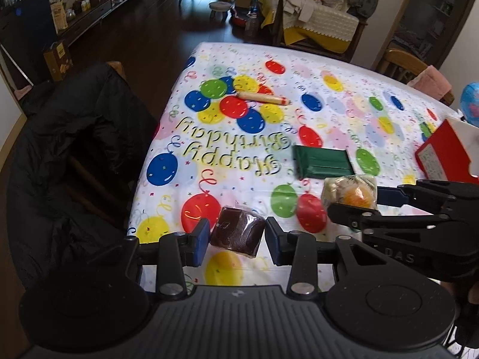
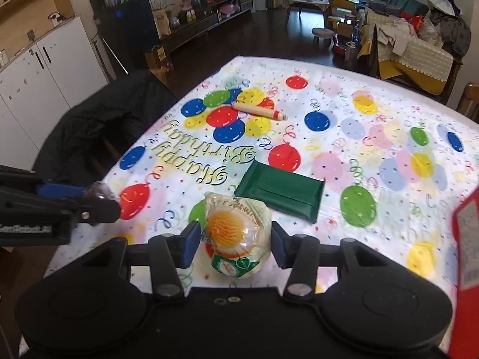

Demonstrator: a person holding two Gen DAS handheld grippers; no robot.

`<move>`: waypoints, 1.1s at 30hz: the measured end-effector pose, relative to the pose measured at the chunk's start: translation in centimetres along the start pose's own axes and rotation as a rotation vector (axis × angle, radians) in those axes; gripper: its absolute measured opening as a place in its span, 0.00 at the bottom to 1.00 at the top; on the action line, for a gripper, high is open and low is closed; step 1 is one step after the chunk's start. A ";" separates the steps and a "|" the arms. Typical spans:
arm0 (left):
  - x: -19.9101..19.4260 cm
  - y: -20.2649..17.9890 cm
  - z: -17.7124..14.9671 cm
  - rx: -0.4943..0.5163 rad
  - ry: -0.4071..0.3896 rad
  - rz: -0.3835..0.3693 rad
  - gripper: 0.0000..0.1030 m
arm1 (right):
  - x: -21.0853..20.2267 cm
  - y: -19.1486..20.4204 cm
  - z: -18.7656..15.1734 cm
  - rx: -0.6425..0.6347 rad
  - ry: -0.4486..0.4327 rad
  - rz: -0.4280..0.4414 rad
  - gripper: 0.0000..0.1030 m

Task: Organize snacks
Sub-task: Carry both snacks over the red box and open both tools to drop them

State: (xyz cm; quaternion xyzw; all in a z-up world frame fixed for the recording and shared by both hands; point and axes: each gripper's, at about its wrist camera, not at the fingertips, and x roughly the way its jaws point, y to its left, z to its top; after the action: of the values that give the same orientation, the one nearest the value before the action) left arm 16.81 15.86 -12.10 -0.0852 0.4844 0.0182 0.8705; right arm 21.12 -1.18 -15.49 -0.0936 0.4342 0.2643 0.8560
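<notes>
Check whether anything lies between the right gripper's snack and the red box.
Nothing visible does. The right gripper brackets the orange-print snack packet; the green packet lies farther ahead, and bare tablecloth runs rightward to the red box.
</notes>
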 end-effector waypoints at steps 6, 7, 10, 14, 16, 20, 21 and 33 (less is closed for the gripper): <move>-2.4 -1.2 -0.6 0.030 -0.032 -0.038 0.38 | -3.9 0.1 -1.0 0.022 -0.016 -0.032 0.26; -2.8 -1.4 -0.8 0.038 -0.035 -0.043 0.38 | -4.2 0.1 -1.3 0.029 -0.016 -0.040 0.25; -3.7 -1.9 -1.4 0.052 -0.042 -0.059 0.38 | -5.6 -0.1 -2.3 0.056 -0.030 -0.047 0.25; -4.9 -2.7 -2.3 0.068 -0.046 -0.080 0.38 | -8.1 -0.1 -3.5 0.064 -0.055 -0.069 0.24; -5.6 -3.3 -2.7 0.079 -0.051 -0.092 0.38 | -9.5 -0.1 -4.1 0.072 -0.073 -0.077 0.24; -6.9 -4.6 -3.1 0.106 -0.060 -0.113 0.38 | -12.1 -0.5 -4.8 0.092 -0.100 -0.090 0.24; -7.3 -5.0 -3.1 0.113 -0.065 -0.118 0.38 | -12.8 -0.7 -5.0 0.096 -0.107 -0.095 0.24; -10.0 -12.1 -0.9 0.179 -0.122 -0.161 0.38 | -20.0 -5.9 -5.7 0.155 -0.223 -0.160 0.24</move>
State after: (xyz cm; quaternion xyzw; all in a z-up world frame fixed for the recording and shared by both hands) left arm 12.13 4.32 -2.56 -0.0444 0.4220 -0.0897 0.9011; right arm 10.63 -15.80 -3.51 -0.0315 0.3468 0.1696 0.9219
